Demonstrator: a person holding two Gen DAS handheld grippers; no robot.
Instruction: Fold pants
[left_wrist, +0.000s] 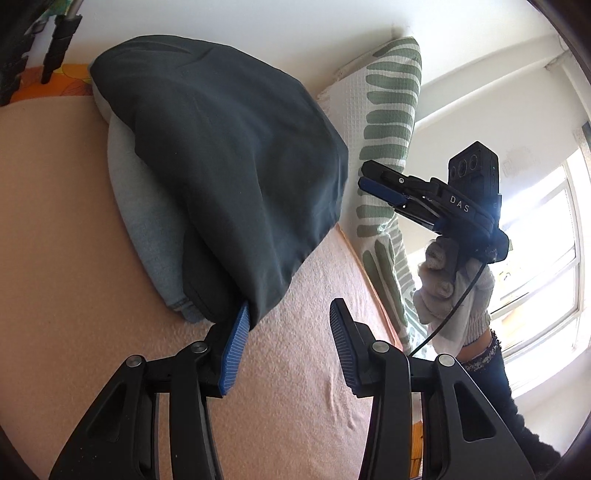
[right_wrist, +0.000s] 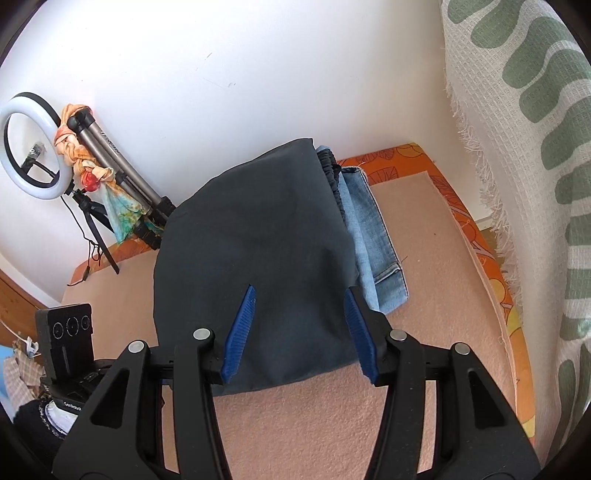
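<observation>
Dark pants (right_wrist: 255, 258) lie folded on the bed (right_wrist: 332, 424) atop folded jeans (right_wrist: 373, 236), long axis running away from me. Left tool (left_wrist: 288, 325) part open, empty, nearest their near corner; right tool (right_wrist: 299, 325) part open, empty, above the near edge

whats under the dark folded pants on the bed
Light blue jeans lie beneath the dark folded pants, showing along one side on the peach bed cover. How far the jeans reach underneath is hidden.
</observation>
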